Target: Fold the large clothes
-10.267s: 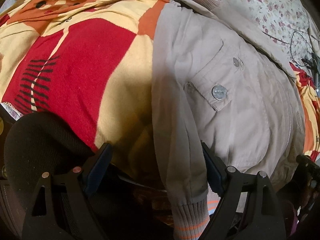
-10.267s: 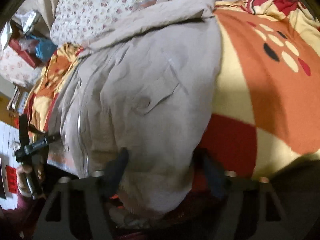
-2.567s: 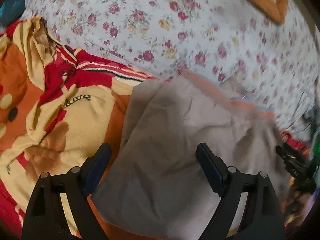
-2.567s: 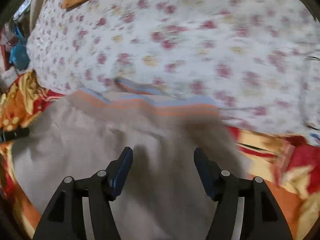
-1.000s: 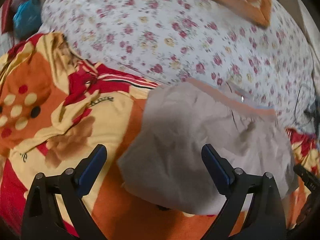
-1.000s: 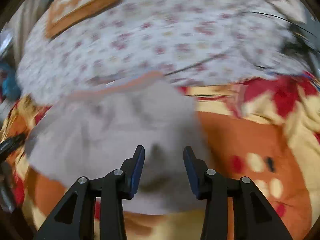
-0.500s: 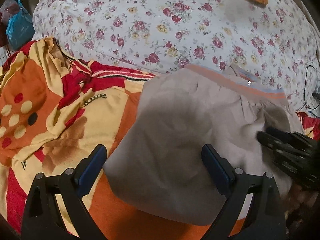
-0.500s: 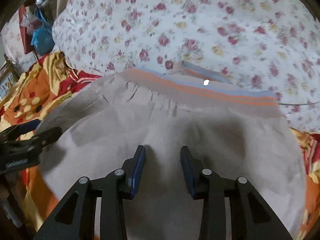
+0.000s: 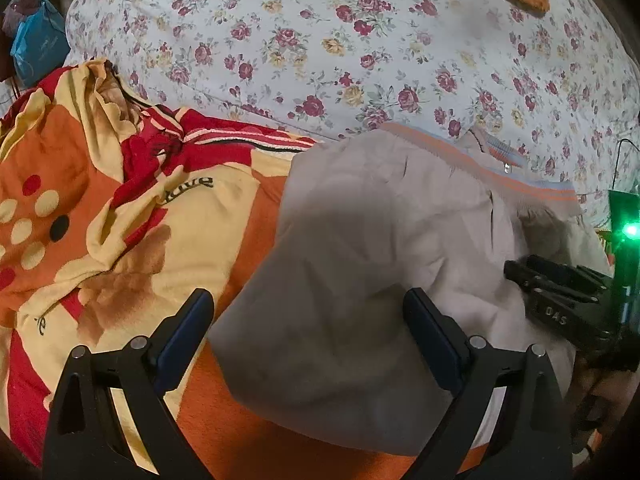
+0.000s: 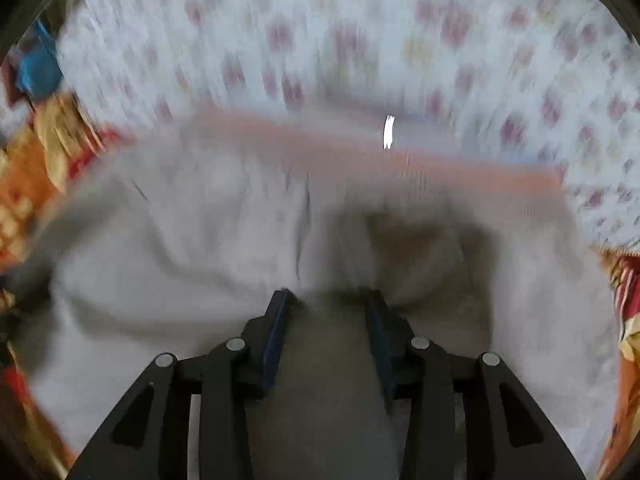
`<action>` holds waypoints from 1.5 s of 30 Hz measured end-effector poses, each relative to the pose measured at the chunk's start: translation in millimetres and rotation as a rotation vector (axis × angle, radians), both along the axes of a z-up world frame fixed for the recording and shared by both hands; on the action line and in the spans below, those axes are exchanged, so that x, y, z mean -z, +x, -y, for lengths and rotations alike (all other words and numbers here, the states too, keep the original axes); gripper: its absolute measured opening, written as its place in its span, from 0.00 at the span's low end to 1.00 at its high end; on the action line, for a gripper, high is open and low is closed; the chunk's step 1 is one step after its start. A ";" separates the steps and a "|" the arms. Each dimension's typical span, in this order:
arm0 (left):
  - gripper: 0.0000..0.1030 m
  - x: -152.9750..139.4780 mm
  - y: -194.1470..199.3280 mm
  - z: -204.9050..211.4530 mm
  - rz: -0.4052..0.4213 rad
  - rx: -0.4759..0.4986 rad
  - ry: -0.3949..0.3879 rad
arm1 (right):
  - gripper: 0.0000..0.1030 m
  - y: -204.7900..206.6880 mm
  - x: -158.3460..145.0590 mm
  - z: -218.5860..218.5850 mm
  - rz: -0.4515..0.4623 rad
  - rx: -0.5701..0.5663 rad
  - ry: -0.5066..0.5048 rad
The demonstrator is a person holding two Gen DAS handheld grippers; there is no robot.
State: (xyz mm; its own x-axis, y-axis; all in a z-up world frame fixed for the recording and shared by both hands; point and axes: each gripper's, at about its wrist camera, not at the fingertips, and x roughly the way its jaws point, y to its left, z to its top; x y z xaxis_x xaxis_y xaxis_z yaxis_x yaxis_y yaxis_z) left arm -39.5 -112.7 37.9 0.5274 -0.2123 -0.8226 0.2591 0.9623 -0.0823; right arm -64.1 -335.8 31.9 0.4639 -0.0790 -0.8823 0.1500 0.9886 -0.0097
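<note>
Folded beige jacket on blanket — left gripper spread wide above it; right gripper opening, fabric between its jaws.

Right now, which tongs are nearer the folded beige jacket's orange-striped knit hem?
Right. The right tongs sit over the jacket with fabric between their opening jaws, below the hem. The left tongs straddle the near folded edge, wide open, farther back.
</note>
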 end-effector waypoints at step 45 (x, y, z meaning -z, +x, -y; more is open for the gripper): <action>0.98 29.9 62.9 -23.1 -0.139 -0.115 -0.153 | 0.66 -64.3 -32.5 15.7 0.092 0.023 0.061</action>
State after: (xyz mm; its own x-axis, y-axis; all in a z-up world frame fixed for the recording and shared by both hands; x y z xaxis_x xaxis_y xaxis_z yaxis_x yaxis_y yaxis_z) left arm 23.3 -89.6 8.0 0.4390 -0.2856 -0.8519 0.1247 0.9583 -0.2570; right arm -128.4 -351.5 64.4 0.5419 -0.0384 -0.8396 0.1700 0.9833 0.0648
